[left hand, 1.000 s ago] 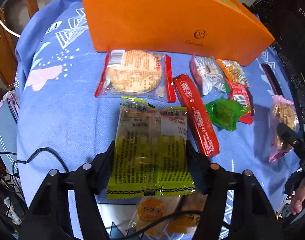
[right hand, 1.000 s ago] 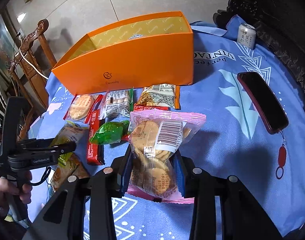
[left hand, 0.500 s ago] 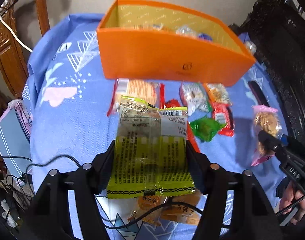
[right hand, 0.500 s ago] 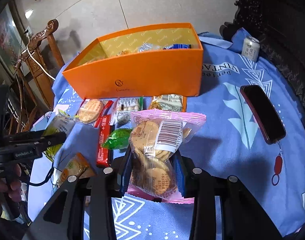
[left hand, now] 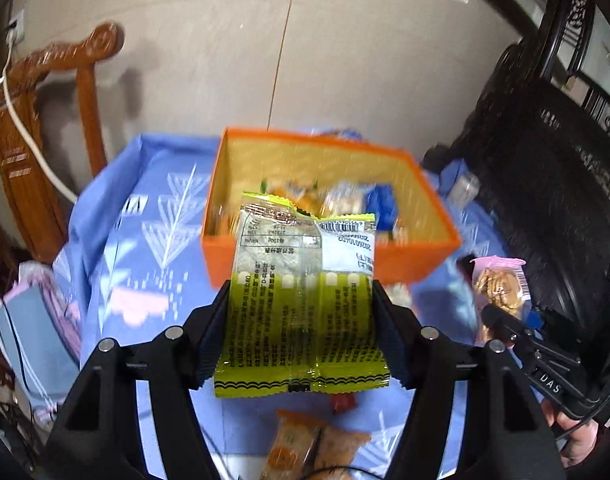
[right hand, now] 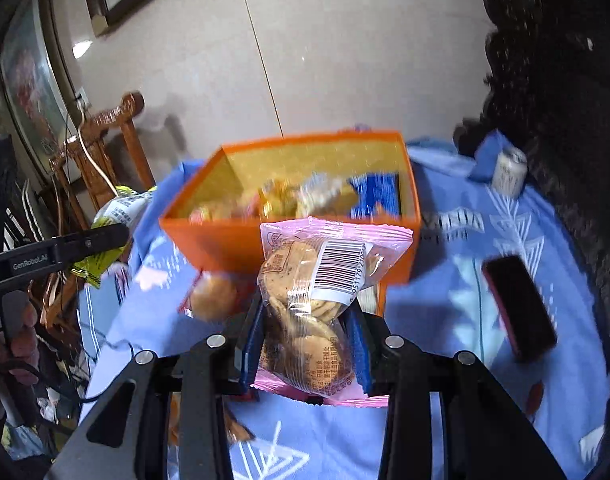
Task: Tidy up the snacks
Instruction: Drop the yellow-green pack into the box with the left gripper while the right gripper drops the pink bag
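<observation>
A: Status of the tools?

B: Left gripper (left hand: 301, 332) is clamped on the green packet (left hand: 303, 300); right gripper (right hand: 305, 344) is clamped on the pink biscuit bag (right hand: 321, 304). Both packets hang in the air on the near side of the orange box (right hand: 225, 244).

A: Progress?

B: Partial. Several snacks already lie inside the box. A few loose packets (left hand: 317, 448) remain on the blue cloth (left hand: 117, 240) in front of the box; count unclear, frames blurred.

Right tongs (right hand: 305, 344) grip pink biscuit packet (right hand: 317, 304) before orange box (right hand: 225, 244)
</observation>
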The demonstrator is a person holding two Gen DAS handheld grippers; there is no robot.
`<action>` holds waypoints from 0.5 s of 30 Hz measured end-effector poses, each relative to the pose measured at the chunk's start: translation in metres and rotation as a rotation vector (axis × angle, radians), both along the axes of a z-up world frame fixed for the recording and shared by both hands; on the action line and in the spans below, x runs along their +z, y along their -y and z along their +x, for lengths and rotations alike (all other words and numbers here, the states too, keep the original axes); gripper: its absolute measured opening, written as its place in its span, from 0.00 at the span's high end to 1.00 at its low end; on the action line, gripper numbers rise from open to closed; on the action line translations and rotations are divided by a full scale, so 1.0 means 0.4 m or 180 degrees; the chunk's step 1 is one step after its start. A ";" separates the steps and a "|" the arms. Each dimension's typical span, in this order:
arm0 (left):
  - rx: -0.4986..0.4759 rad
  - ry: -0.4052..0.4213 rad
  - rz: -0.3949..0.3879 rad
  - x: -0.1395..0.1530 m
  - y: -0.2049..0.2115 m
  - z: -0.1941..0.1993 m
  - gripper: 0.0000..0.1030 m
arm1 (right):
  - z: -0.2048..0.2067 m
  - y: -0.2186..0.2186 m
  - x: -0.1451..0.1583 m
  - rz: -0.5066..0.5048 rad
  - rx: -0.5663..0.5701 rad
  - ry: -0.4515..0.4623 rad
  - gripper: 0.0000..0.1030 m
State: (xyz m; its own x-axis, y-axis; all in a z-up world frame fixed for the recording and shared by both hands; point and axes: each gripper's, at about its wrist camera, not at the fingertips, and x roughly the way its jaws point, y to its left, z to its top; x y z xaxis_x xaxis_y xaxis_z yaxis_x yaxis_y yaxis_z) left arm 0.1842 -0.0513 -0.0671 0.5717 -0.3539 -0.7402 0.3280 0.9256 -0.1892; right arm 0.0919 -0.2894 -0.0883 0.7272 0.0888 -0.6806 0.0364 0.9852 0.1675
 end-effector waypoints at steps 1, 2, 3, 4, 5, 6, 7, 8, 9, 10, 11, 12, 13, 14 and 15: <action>0.0000 0.0041 -0.0017 0.016 0.007 0.015 0.38 | 0.020 0.001 0.018 -0.0019 0.0006 0.0052 0.63; 0.0008 0.0092 -0.0031 0.034 0.018 0.036 0.38 | 0.036 0.003 0.032 -0.0031 0.0011 0.0096 0.63; 0.0001 0.0117 -0.0044 0.045 0.026 0.052 0.38 | 0.053 0.004 0.044 -0.0043 0.0016 0.0138 0.63; -0.0014 0.0138 -0.0059 0.054 0.036 0.069 0.38 | 0.079 0.007 0.058 -0.0071 0.0023 0.0183 0.63; -0.0023 0.0163 -0.0061 0.063 0.046 0.087 0.38 | 0.098 0.009 0.067 -0.0085 0.0029 0.0215 0.63; -0.0034 0.0197 -0.0055 0.072 0.059 0.109 0.38 | 0.118 0.012 0.075 -0.0091 0.0040 0.0245 0.63; -0.0048 0.0216 -0.0051 0.078 0.068 0.126 0.38 | 0.151 0.017 0.085 -0.0107 0.0056 0.0277 0.63; -0.0060 0.0235 -0.0041 0.086 0.083 0.153 0.38 | 0.173 0.020 0.091 -0.0114 0.0066 0.0296 0.63; -0.0071 0.0245 -0.0039 0.090 0.092 0.172 0.38 | 0.188 0.021 0.096 -0.0113 0.0074 0.0307 0.63; -0.0074 0.0256 -0.0033 0.095 0.101 0.191 0.38 | 0.216 0.026 0.103 -0.0111 0.0082 0.0323 0.63; -0.0079 0.0271 -0.0023 0.099 0.111 0.210 0.38 | 0.235 0.030 0.107 -0.0121 0.0084 0.0330 0.63; -0.0086 0.0286 -0.0004 0.104 0.124 0.237 0.38 | 0.255 0.033 0.110 -0.0135 0.0087 0.0336 0.63; -0.0084 0.0298 0.0008 0.104 0.131 0.253 0.38 | 0.282 0.038 0.116 -0.0145 0.0092 0.0347 0.63; -0.0086 0.0305 0.0021 0.103 0.141 0.273 0.37 | 0.296 0.038 0.117 -0.0153 0.0097 0.0354 0.63; -0.0085 0.0300 0.0022 0.102 0.145 0.291 0.37 | 0.312 0.037 0.119 -0.0172 0.0103 0.0359 0.63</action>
State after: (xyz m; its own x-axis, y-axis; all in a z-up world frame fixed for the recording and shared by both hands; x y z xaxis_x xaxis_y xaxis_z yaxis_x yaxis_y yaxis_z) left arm 0.3004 -0.1095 -0.0264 0.6292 -0.3651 -0.6861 0.3687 0.9174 -0.1501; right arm 0.2165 -0.3042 -0.0406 0.7968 0.0790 -0.5990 -0.0117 0.9932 0.1155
